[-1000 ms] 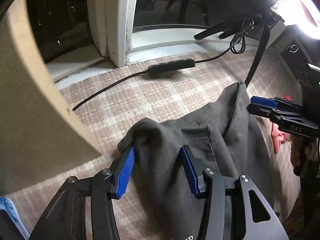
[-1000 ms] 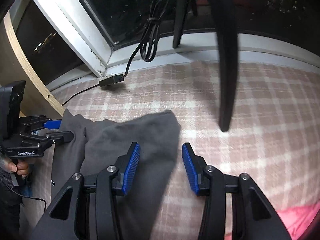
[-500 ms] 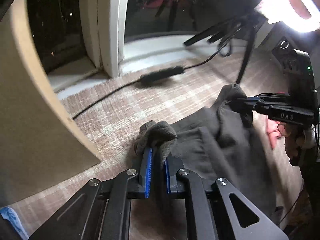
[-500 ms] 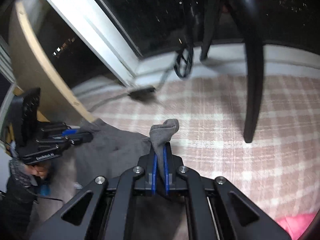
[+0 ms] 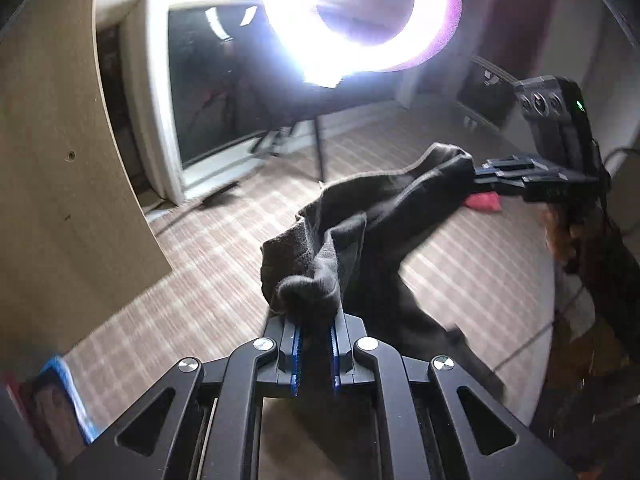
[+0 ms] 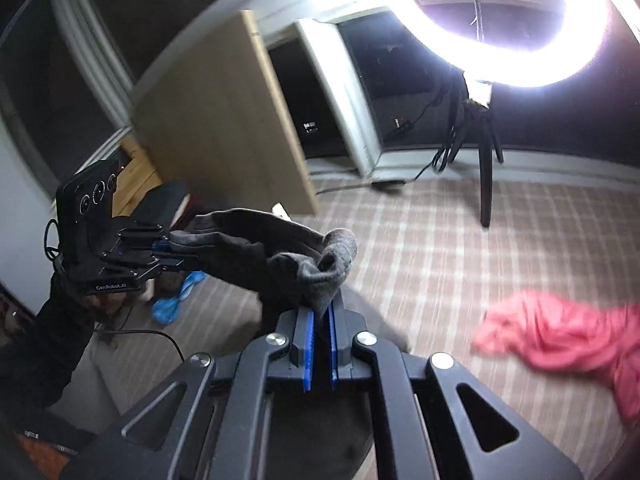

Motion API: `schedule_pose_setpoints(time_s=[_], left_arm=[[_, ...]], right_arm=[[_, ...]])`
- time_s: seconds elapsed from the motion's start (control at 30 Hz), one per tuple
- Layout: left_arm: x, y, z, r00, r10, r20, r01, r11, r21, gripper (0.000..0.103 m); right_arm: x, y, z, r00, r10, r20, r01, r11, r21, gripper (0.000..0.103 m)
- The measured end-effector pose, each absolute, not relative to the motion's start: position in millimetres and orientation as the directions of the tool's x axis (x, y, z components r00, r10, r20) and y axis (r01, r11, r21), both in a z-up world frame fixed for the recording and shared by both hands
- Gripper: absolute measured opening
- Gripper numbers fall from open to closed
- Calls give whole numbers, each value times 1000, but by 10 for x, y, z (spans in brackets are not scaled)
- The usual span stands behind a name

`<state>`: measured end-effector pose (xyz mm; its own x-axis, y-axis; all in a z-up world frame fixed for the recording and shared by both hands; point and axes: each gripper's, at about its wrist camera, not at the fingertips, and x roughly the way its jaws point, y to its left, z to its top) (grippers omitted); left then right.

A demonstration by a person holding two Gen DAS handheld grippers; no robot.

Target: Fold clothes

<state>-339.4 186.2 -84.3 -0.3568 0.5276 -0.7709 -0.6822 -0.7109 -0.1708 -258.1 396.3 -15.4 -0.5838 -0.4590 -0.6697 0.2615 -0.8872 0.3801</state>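
A dark grey garment hangs stretched between both claws, raised above the plaid bedcover. The left gripper pinches one bunched corner at its tips; the right gripper clamps another.

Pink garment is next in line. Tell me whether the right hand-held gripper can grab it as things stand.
Probably not yet: the right hand-held gripper is shut on the dark garment. The pink garment lies uncovered on the plaid surface.
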Motion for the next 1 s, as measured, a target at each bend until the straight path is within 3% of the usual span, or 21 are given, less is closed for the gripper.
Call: schedule_pose_setpoints(time_s=[0.13,0.47,0.83,1.0], left_arm=[[-2749,1812,-874,-330,541,-774,-713,-680,-171,10],[-1844,1841,-1937,-164,461,-872,-704,-674,-223,10],[-1658,1748,-2091,-150,460,-875,-690,-682,-240,10],[-1488,1623,-2230,-38,389,-920,-680,-685,-262,21]], right_arm=[[-1971,3879,-315,-572,-442,-691,246,-896,370,6],[-1213,3601,-1357,-466,-393,-793,151,-918,366,6],[-943,3514,-1325,-464,-368,-806,196,-930,312,9],[-789,3455,-1458,-310,-366,-877,242,-923,300,18]])
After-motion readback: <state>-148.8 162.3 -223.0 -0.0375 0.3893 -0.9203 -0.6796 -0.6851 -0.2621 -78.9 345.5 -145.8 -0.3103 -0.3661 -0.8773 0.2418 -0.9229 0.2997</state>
